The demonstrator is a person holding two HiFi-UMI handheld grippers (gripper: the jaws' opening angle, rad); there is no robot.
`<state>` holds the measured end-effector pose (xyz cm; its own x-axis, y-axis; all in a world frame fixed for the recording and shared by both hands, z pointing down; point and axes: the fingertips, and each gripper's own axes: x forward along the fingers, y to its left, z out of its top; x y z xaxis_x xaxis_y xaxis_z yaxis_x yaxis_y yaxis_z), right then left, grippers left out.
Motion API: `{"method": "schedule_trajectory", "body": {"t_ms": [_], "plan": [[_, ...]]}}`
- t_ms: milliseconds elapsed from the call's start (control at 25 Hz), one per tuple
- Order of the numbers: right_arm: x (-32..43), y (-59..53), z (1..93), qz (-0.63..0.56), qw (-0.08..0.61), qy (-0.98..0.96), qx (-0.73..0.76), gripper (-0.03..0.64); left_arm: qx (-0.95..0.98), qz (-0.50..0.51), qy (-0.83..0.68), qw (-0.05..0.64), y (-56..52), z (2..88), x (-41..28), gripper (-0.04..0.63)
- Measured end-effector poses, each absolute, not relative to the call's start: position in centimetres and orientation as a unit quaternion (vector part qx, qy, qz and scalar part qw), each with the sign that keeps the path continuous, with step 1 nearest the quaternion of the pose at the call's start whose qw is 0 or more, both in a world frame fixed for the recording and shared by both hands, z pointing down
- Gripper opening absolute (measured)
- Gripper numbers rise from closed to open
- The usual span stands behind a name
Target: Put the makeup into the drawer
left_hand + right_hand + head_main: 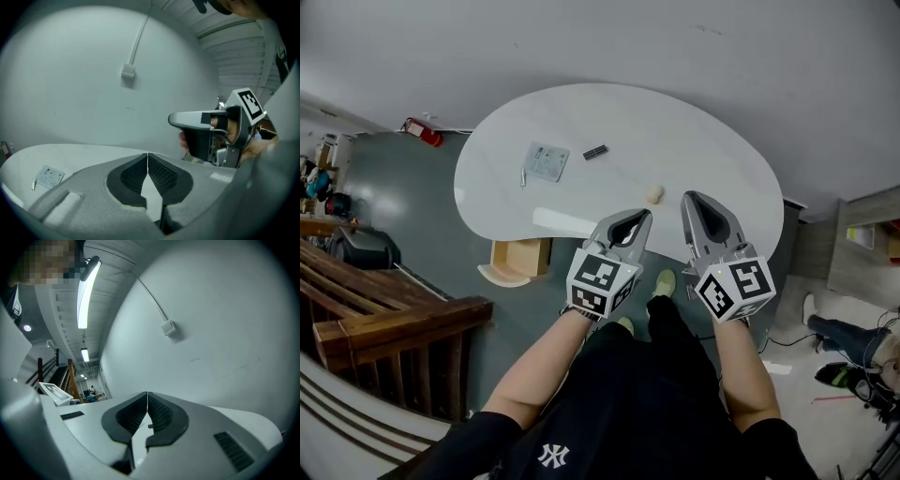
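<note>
On the white rounded table [694,141] lie a small dark makeup stick [595,152], a flat pale packet [547,161] with a thin silver piece [523,175] beside it, and a small beige round thing [654,194]. A light wooden drawer [520,261] stands pulled out under the table's near left edge. My left gripper [646,215] and right gripper [687,195] hover side by side over the near edge, both shut and empty. The left gripper view shows its jaws [148,154] closed tip to tip, the packet [49,176] far left and the right gripper [206,126] alongside. The right gripper's [147,393] jaws also meet.
A plain grey wall [628,37] rises behind the table. Wooden stair rails [384,328] stand at the left, a red extinguisher [422,132] lies by the wall, and a cabinet [862,239] with shoes [839,375] and cables on the floor sits at the right.
</note>
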<state>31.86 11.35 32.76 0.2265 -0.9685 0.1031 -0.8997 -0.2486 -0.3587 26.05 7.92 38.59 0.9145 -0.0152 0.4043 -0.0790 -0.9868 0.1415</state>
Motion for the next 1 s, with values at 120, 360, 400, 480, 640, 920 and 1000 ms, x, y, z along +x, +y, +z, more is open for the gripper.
{"method": "schedule_trajectory", "body": {"t_ms": [120,360,400,480,640,920,1000], "plan": [[33.6,10.2,34.8,-0.169,0.106,0.609,-0.768,0.017,0.969,0.232,-0.032,0.076,6.9,41.2,27.8,0.011],[34.8,8.3,39.5,-0.199,0.084,0.617,-0.757,0.017,0.96,0.266,-0.032,0.076,5.6,46.8,30.4,0.011],[34.9,8.0,40.3,-0.203,0.081,0.616,-0.756,0.017,0.959,0.27,-0.033,0.076,5.4,47.8,30.7,0.012],[35.1,7.8,42.0,-0.212,0.076,0.614,-0.756,0.017,0.957,0.279,-0.037,0.075,4.8,49.9,31.2,0.013],[34.9,7.9,45.2,-0.238,0.069,0.604,-0.757,0.017,0.947,0.31,-0.043,0.075,3.5,54.3,31.9,0.085],[35.8,7.8,48.4,-0.257,0.073,0.593,-0.759,0.017,0.926,0.373,-0.033,0.045,2.2,60.1,33.8,0.154],[36.1,7.7,48.8,-0.259,0.075,0.592,-0.76,0.017,0.922,0.383,-0.028,0.037,2.2,60.9,34.1,0.164]]}}
